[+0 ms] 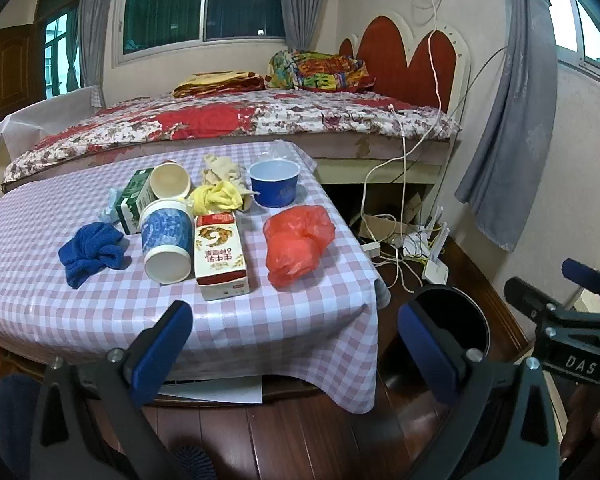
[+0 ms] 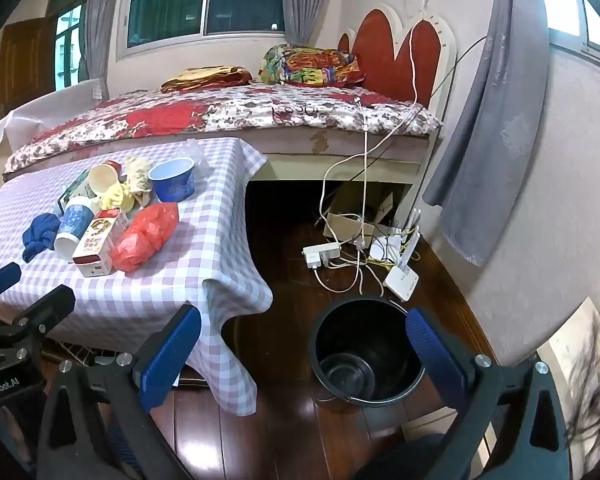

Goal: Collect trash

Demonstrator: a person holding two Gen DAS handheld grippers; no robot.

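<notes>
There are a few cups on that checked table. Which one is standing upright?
The dark blue cup at the far side, its open mouth facing up. The blue-patterned cup and the cream cup both lie tipped on their sides.

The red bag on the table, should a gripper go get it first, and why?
Probably yes: move the right gripper over to the red bag. Both grippers are open and hold nothing, the left gripper too. The bag lies alone near the table edge that faces the black bucket, which looks empty, so it seems the easiest first carry.
</notes>
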